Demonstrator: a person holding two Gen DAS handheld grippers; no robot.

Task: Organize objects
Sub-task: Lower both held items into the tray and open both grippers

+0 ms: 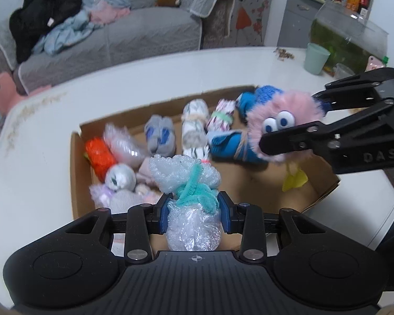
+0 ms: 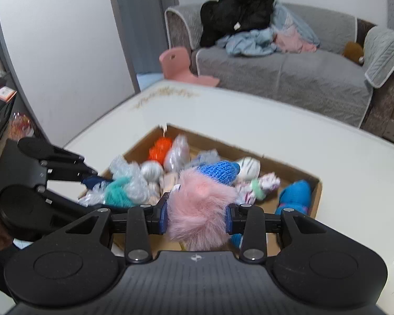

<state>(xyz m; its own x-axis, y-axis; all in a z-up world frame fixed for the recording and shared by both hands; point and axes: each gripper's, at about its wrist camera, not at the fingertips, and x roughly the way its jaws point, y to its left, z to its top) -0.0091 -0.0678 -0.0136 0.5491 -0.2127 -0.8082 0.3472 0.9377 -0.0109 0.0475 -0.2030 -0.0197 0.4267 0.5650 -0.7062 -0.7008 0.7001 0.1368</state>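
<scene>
1. Left gripper (image 1: 194, 211), bottom centre of the left view: closed narrowly on a bubble-wrap bundle (image 1: 190, 204) tied with teal pipe cleaner (image 1: 194, 187), pinched at the waist between blue pads (image 1: 164, 214).
2. Right gripper (image 2: 197, 219), bottom centre of the right view: closed partway on a pink fluffy toy (image 2: 199, 207), fur bulging out past both pads.
3. In the left view, same toy (image 1: 279, 126) at right, googly eyes facing the camera, yellow feet (image 1: 295, 179) dangling over the box.
4. Below both: shallow cardboard box (image 1: 76, 162) on a white table (image 1: 39, 141), centre of frame.
5. Inside: orange bundle (image 1: 99, 157), blue knit rolls (image 1: 231, 144), striped rolls (image 1: 194, 128), pale wrapped bundles, lying close together, some blurred.
6. Upper left: grey sofa (image 1: 134, 34) with heaped clothes (image 1: 52, 18).
7. Upper right: green cup (image 1: 315, 57) beside a fish tank (image 1: 346, 42).
</scene>
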